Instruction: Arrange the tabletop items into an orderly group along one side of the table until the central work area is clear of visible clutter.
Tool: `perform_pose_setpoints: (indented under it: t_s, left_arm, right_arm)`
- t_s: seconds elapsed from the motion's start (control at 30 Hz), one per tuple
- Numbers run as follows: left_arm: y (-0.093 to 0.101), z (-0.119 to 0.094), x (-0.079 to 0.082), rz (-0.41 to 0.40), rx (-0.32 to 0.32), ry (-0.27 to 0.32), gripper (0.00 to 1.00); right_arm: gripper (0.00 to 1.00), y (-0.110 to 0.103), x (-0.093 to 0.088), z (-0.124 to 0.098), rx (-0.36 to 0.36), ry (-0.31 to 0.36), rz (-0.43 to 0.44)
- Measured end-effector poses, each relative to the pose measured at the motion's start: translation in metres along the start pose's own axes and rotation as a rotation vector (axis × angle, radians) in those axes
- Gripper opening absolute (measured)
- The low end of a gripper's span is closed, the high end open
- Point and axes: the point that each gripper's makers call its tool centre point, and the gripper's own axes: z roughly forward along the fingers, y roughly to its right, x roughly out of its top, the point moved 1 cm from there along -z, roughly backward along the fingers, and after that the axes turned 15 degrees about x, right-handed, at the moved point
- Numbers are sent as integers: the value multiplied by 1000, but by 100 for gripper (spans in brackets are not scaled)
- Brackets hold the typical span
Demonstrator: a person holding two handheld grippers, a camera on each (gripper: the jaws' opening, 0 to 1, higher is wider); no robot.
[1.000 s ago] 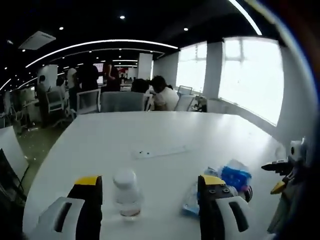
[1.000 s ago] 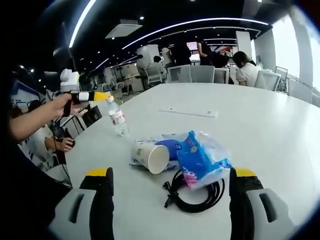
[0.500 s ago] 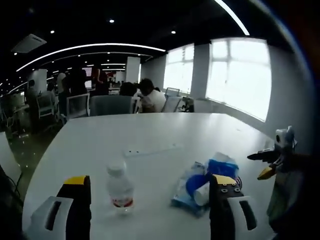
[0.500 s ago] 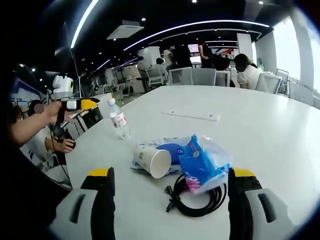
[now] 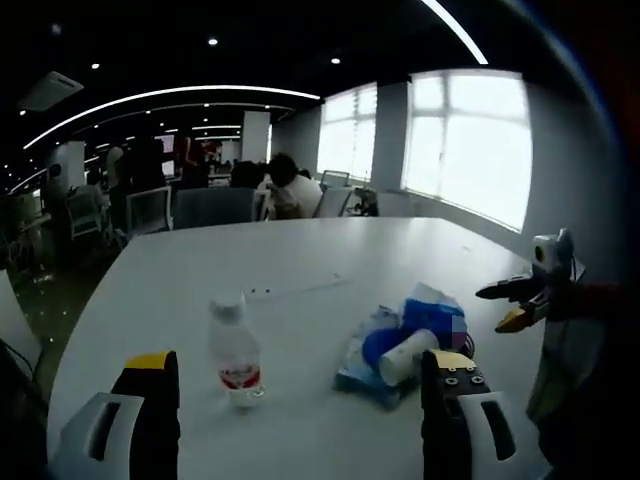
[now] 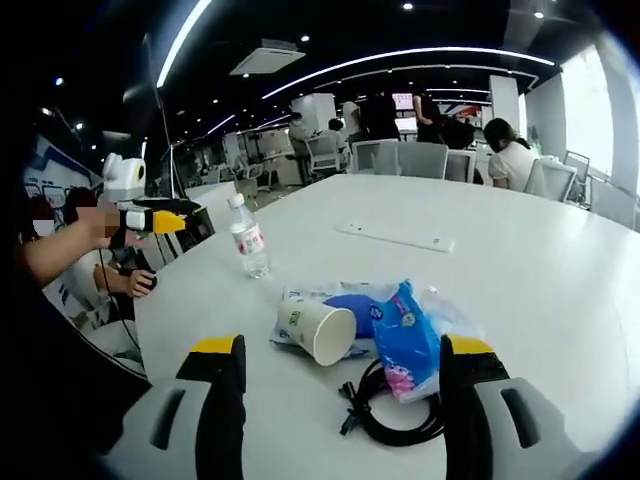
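Note:
A small clear water bottle [image 5: 235,350] with a white cap and red label stands upright on the white table [image 5: 300,260]. To its right lies a heap: a paper cup [image 5: 408,355] on its side and blue plastic packets [image 5: 430,312]. My left gripper [image 5: 300,390] is open and hovers short of the bottle, holding nothing. In the right gripper view the cup [image 6: 320,330], a blue tissue pack [image 6: 405,340] and a coiled black cable [image 6: 385,415] lie just ahead of my open right gripper [image 6: 342,375]. The bottle [image 6: 250,237] stands farther off to the left.
A flat white strip [image 6: 395,237] lies mid-table beyond the heap. The left gripper [image 6: 150,220] is held off the table's left edge, and the right gripper [image 5: 515,300] is at the right. Office chairs [image 5: 215,205] and people are past the far edge.
Both views have shifted with my hands. The left one has backed off the bottle and turned toward the heap; the right one has dipped closer to the cup. The items lie unmoved.

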Motion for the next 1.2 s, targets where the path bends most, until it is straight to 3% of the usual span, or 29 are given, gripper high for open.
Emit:
perform_pose_setpoints:
  t_s: [0.63,1.2]
  left_arm:
    - [-2,-17,-8,28,-12,25,100]
    - [-4,-21,-14,49,-32,26,100]
  right_arm:
    - [66,-18,-3,37,70,-31,-25]
    - [56,-23,-14,53,83,-40,-19]
